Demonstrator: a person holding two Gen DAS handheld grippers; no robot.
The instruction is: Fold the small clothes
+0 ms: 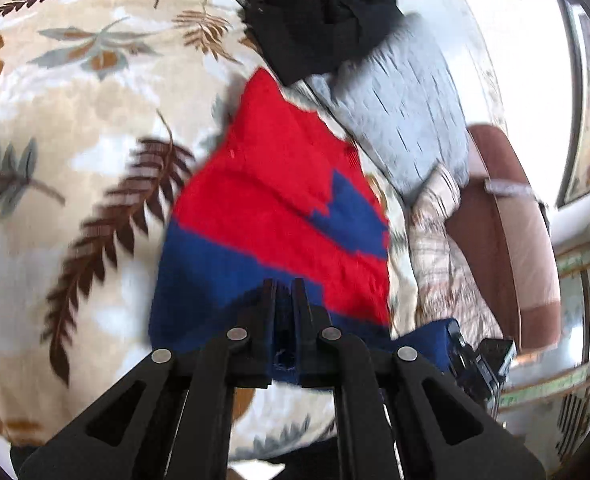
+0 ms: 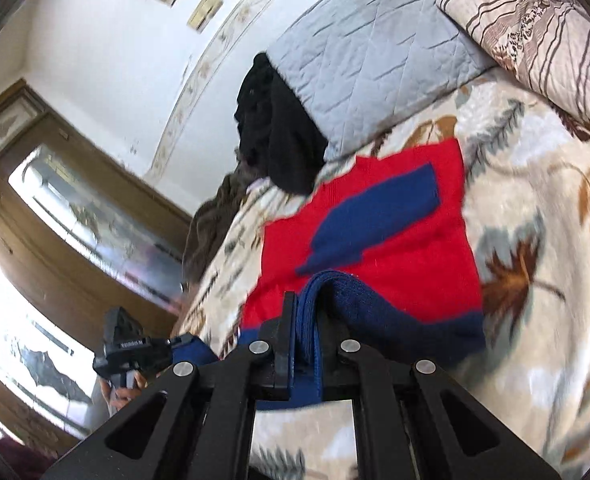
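Right, progress: I judge the fold barely begun; the red and blue sweater (image 1: 279, 184) lies mostly flat, near hem lifted.
Left gripper (image 1: 283, 292): I have it clamped on the blue hem.
Right gripper (image 2: 310, 308): pinching bunched blue hem too.
Left to do: carry the hem over, then tackle the black garment (image 2: 279, 128).
Surface: leaf-print bedspread (image 1: 95, 128), grey quilt (image 2: 375, 60) beyond.
Room: wooden mirrored wardrobe (image 2: 75, 208), white wall.
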